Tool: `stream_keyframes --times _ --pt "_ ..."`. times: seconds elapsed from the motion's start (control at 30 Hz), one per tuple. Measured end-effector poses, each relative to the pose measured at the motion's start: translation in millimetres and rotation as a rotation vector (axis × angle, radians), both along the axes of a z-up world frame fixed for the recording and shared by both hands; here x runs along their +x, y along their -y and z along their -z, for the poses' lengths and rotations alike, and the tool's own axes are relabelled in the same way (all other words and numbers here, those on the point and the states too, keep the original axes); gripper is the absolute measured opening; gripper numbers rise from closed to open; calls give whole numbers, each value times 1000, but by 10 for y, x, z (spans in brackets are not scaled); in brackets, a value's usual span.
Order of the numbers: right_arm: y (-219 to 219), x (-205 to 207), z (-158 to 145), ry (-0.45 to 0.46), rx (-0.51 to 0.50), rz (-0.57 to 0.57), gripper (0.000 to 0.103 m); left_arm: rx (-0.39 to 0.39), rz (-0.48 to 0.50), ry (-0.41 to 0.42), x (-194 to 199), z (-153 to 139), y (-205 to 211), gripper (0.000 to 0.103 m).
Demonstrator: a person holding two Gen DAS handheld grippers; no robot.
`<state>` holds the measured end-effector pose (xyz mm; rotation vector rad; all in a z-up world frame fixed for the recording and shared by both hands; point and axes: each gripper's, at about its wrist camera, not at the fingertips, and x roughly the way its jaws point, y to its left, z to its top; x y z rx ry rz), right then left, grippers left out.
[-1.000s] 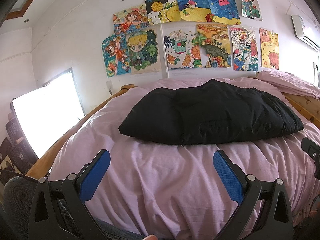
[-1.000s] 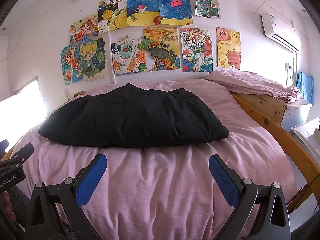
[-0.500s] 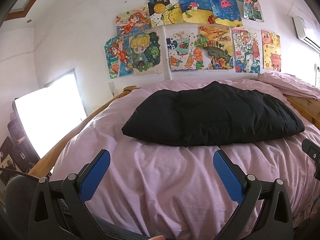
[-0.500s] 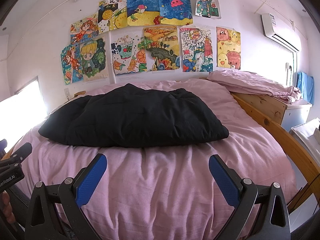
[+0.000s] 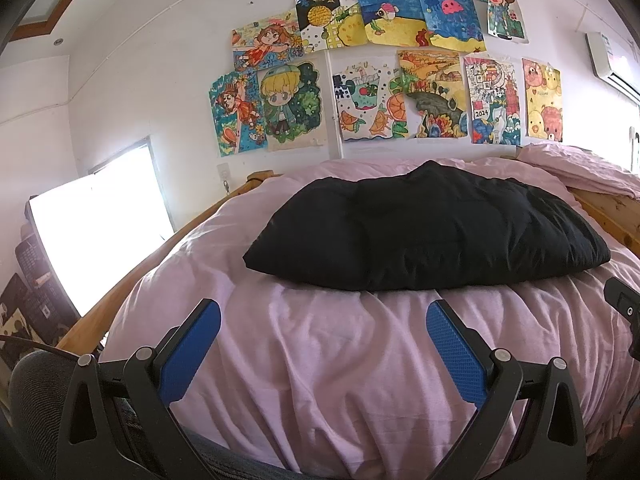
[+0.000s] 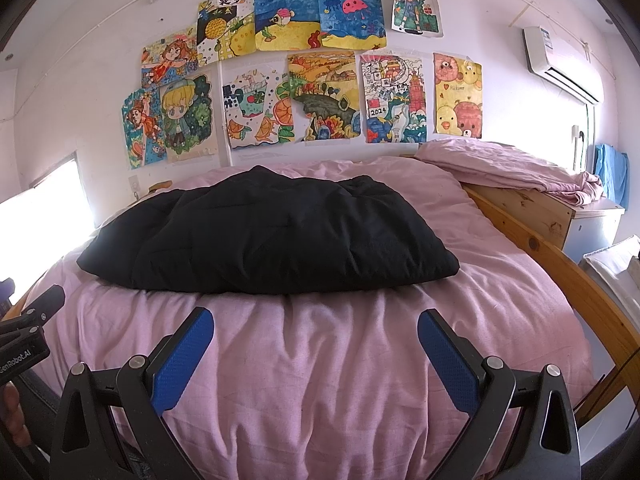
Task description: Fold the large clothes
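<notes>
A black padded garment (image 5: 428, 232) lies in a flat, compact bundle across the middle of the pink bed (image 5: 320, 368); it also shows in the right wrist view (image 6: 264, 240). My left gripper (image 5: 323, 320) is open and empty, held over the near part of the bed, short of the garment's front edge. My right gripper (image 6: 315, 326) is open and empty too, at about the same distance from the garment. Part of the left gripper's body (image 6: 28, 328) shows at the left edge of the right wrist view.
A wooden bed frame (image 6: 560, 264) runs along the right side and another rail (image 5: 132, 280) along the left. A folded pink sheet (image 6: 508, 168) lies on a wooden cabinet at the back right. Drawings (image 5: 380, 76) cover the wall behind. A bright window (image 5: 96, 216) is at the left.
The left gripper has drifted slightly, so the garment sits a little further right and lower in its view. The right gripper and the garment have not moved.
</notes>
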<state>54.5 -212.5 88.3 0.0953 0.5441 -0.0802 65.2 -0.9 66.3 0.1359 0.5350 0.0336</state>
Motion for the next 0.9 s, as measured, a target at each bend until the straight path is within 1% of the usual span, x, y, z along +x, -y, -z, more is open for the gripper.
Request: stream_keyframes --times 0.9 --pt "-5 9 -6 -2 3 1 103 5 0 -7 14 32 -98 101"
